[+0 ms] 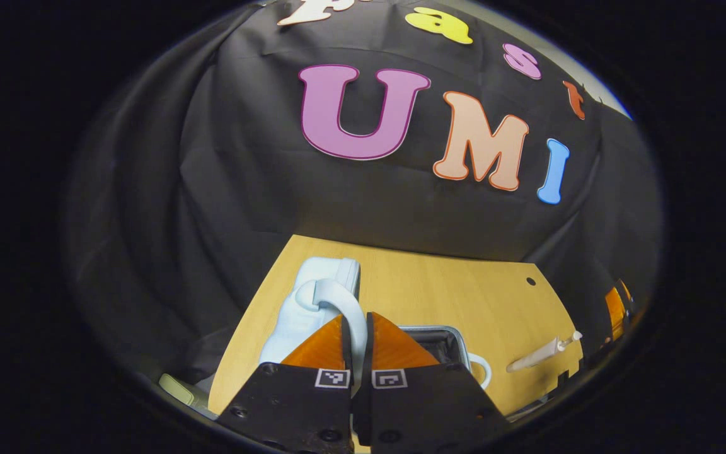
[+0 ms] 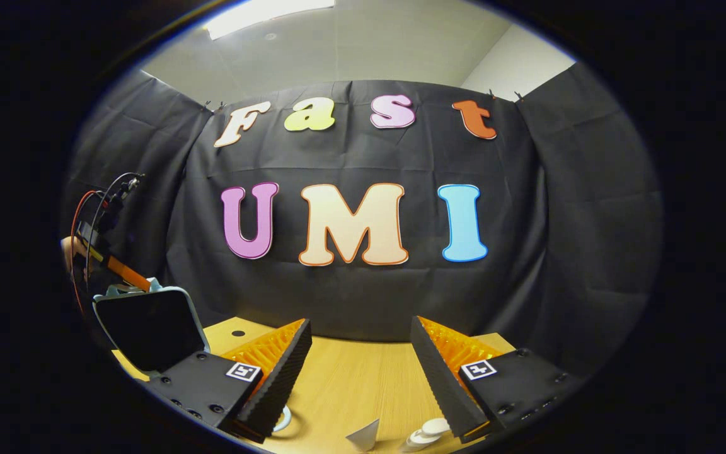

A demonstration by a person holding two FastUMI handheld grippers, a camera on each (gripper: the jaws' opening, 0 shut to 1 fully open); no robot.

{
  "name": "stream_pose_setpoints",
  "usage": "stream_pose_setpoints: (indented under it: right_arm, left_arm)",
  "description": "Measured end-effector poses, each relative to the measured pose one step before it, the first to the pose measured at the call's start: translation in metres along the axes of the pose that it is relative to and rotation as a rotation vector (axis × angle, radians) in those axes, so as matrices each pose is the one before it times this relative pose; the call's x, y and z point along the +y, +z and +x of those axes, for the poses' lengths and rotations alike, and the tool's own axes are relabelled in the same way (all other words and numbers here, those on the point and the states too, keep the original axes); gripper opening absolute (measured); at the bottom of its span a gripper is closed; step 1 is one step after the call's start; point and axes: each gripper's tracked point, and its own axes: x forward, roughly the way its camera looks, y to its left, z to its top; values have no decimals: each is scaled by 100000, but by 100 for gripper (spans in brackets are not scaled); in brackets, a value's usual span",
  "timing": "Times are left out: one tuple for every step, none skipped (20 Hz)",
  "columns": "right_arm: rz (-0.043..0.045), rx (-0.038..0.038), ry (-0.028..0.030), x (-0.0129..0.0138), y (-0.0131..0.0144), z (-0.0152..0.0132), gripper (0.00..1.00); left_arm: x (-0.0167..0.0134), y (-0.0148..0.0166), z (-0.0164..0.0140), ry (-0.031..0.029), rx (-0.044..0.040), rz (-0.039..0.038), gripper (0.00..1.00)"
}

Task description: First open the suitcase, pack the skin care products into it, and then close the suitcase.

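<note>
I am gripping the suitcase (image 1: 312,302) lid handle (image 1: 344,309) in my left claw (image 1: 358,353), fingers clamped on it, lid raised; opening is nearly done; my right claw (image 2: 360,353) is hanging spread apart; skin care products (image 2: 426,432) are waiting on the table (image 2: 344,384), unpacked; closing remains.

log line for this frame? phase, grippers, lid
phase: opening suitcase | left gripper: shut on lid handle | lid: raised, interior showing | right gripper: open, empty, above table
</note>
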Motion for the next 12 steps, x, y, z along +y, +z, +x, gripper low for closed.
stream_pose_setpoints:
  right_arm:
    - [257, 205, -513, 218, 31, -23, 99]
    - [320, 203, -457, 252, 12, -110, 99]
    - [424, 596, -268, 209, 13, -36, 99]
    - [679, 774, -58, 292, -124, -104, 99]
    - [793, 205, 42, 290, 41, -60, 99]
    - [484, -24, -278, 120, 130, -142, 99]
    - [120, 317, -190, 126, -121, -69, 99]
    - [-12, 724, 10, 256, -169, -6, 99]
    - [31, 808, 159, 170, -176, -52, 100]
    - [53, 592, -4, 181, -110, -86, 96]
    - [182, 615, 82, 76, -51, -54, 99]
    - [311, 255, -97, 18, 15, -9, 99]
  left_arm:
    - [1123, -14, 31, 353, 82, -618, 0]
    - [1087, -172, 215, 815, 212, -1199, 0]
    - [1122, -10, 18, 848, 490, -1345, 0]
    - [1024, 80, 107, 900, -990, -1656, 0]
    - [1006, -12, 25, 64, -112, -1799, 0]
    - [974, -160, 73, -518, -380, -1923, 0]
    - [954, -35, 228, -140, -87, -2219, 0]
    - [1278, -199, 557, 1374, -58, -1911, 0]
    - [1546, -254, 571, 2132, 918, -1350, 0]
    - [1643, -624, 764, 2470, 1027, -2134, 0]
    - [1414, -618, 677, 1938, 2150, -2852, 0]
    - [1576, -496, 345, 2977, 1329, -2173, 0]
